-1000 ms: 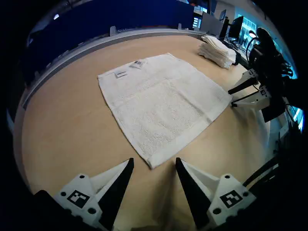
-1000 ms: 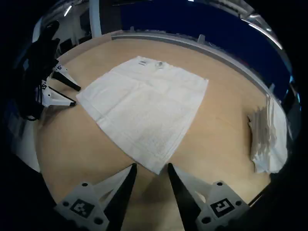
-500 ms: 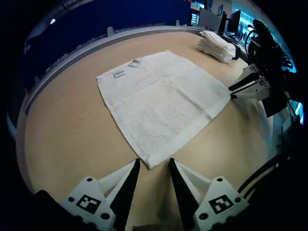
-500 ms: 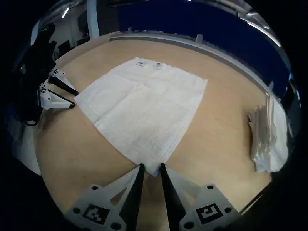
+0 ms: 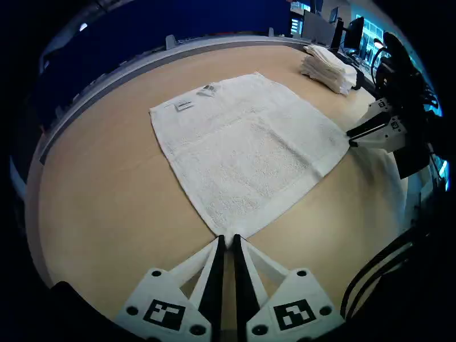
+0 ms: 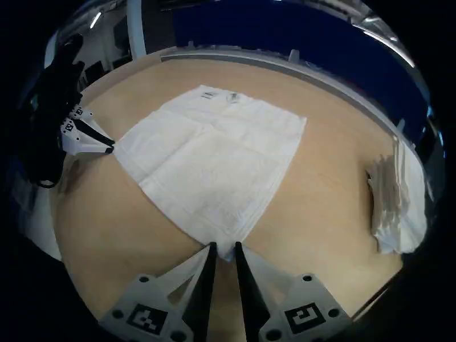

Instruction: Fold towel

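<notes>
One left gripper [image 5: 227,242]: fingers, wide apart a second ago, now drawn in to pinch the near corner of the white square terry towel [image 5: 245,154]. One right gripper [image 6: 223,251]: likewise narrowed onto its own near corner. One towel, flat on the pale wooden table [image 5: 102,188]. Beyond, one stack of folded white towels [image 5: 329,68].

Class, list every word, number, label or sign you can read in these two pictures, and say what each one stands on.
No text is readable.
Two small tags on the white terry towel: print too small to read.
On the left gripper and right gripper, black-and-white square markers: patterns, no letters.
</notes>
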The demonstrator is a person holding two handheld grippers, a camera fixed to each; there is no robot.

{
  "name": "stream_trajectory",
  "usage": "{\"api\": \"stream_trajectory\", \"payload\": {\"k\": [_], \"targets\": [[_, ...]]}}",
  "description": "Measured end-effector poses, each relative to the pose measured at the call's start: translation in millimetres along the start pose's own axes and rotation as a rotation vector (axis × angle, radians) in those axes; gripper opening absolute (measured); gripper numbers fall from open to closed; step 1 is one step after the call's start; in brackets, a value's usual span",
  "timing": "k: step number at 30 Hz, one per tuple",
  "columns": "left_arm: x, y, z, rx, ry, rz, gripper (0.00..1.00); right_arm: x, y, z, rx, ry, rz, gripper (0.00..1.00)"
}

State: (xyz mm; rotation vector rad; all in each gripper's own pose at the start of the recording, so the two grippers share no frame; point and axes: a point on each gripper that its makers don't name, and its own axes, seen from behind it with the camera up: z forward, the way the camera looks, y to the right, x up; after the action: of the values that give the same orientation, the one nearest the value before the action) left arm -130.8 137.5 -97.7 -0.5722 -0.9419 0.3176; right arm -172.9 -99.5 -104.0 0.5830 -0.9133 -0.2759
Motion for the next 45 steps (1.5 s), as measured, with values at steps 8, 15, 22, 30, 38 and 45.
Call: {"api": "stream_trajectory", "payload": {"k": [8,15,22,30,38,45], "targets": [[1.3,7.2,-0.6,-0.024,0.015,0.007,0.08,5.8,2.5,-2.6,-0.005,0.013,0.008,0.13],[1.4,7.2,0.6,-0.024,0.014,0.009,0.08,2.5,3.7,-2.6,-0.002,0.005,0.000,0.13],[0.5,8.3,-0.4,-0.023,0.016,0.008,0.08,0.4,4.3,-1.6,-0.004,0.002,-0.010,0.14],[1.8,8.3,0.1,-0.022,0.017,0.011,0.08,-3.8,9.4,-3.8,-0.028,-0.006,-0.026,0.41],[2.8,8.0,-0.1,-0.022,0.019,0.013,0.08,-7.7,8.7,-2.9,-0.011,-0.007,-0.007,0.36],[2.9,7.0,-0.8,-0.019,0.025,0.009,0.08,-9.8,9.0,-4.2,0.003,-0.009,0.012,0.16]]}}
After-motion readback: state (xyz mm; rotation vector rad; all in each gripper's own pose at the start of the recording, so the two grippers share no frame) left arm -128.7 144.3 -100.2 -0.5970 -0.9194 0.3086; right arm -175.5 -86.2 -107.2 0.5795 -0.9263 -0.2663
